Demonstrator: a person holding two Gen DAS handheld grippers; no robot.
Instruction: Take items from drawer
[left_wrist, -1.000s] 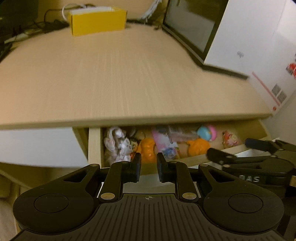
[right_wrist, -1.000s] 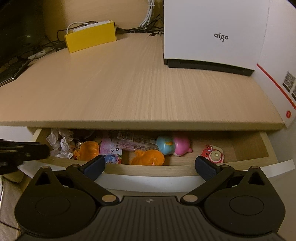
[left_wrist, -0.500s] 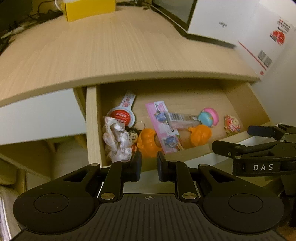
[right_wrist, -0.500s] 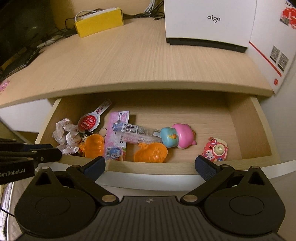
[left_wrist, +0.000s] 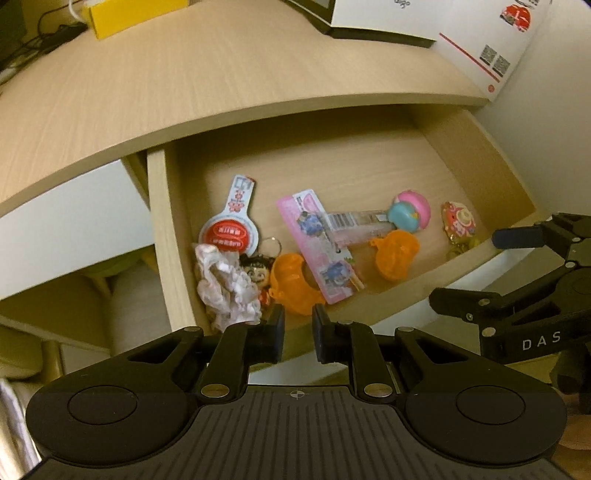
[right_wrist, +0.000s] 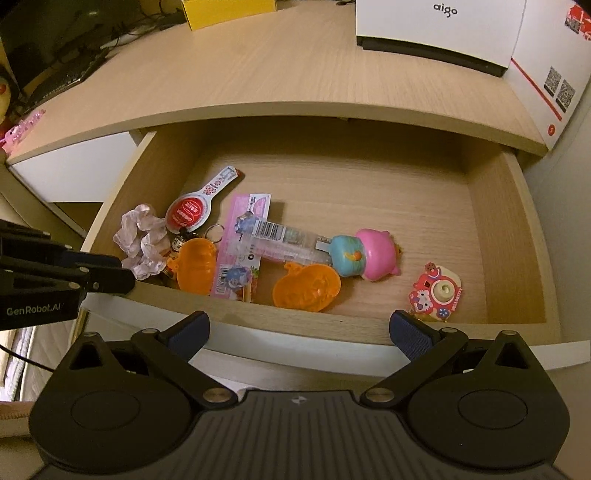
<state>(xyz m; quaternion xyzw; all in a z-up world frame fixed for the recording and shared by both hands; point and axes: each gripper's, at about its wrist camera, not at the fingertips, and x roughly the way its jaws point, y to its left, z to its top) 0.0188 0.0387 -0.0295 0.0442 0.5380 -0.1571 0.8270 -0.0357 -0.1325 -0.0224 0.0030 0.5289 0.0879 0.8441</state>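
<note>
We hover at the open light-wood drawer (right_wrist: 513, 236): left gripper (left_wrist: 297, 334) jaws nearly together, empty; right gripper (right_wrist: 299, 330) jaws wide; orange plastic pumpkin shell (right_wrist: 306, 288) looks light, stiff, slick, so pinch its rim.

Yellow box (right_wrist: 229, 11), white aigo box (right_wrist: 439, 29), perhaps a keyboard (right_wrist: 55, 79) on desk (right_wrist: 277, 74).

Left hand-held gripper (left_wrist: 297, 338) nearly closed, empty, above front edge of open drawer (left_wrist: 159, 236); toys inside.
</note>
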